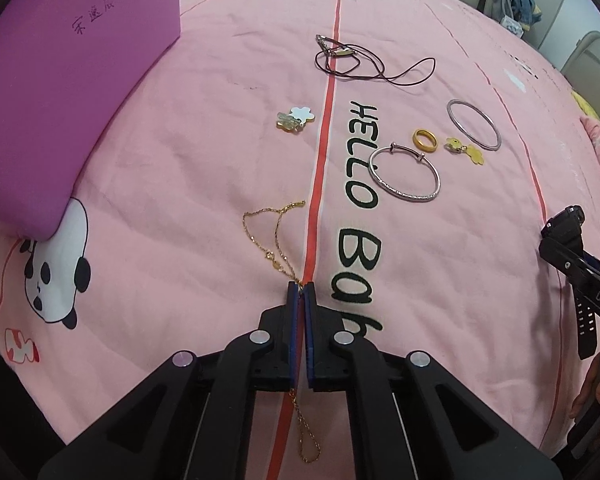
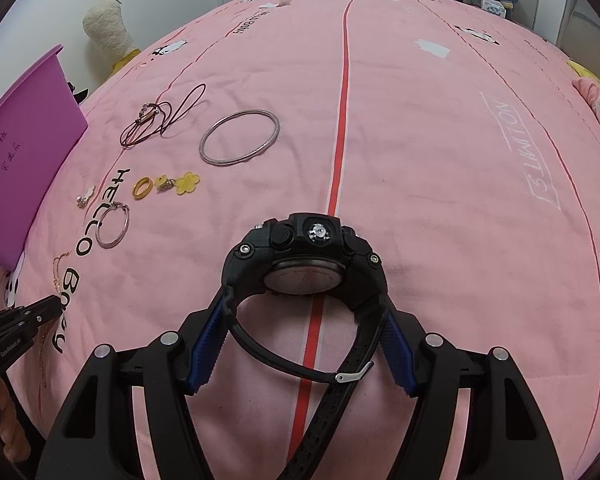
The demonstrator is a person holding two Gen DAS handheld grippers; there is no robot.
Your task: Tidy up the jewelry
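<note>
On the pink bedspread [image 1: 220, 152], my left gripper [image 1: 301, 292] is pressed together on a thin gold chain [image 1: 276, 232], which trails ahead across the fabric and hangs behind the pads. My right gripper [image 2: 302, 344] pinches a black watch [image 2: 304, 260] by its strap sides. Bangles, a gold ring [image 1: 425, 141] and charms lie well apart beyond.

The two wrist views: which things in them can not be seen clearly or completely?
- Gold chain, left wrist view: its middle is hidden between the shut pads of the left gripper.
- Black watch, right wrist view: the dial faces away; the strap runs off the bottom edge.
- Purple box, both views: cut off by the left edge; its inside is not visible.
- White flower charm, right wrist view: too small for detail.
</note>
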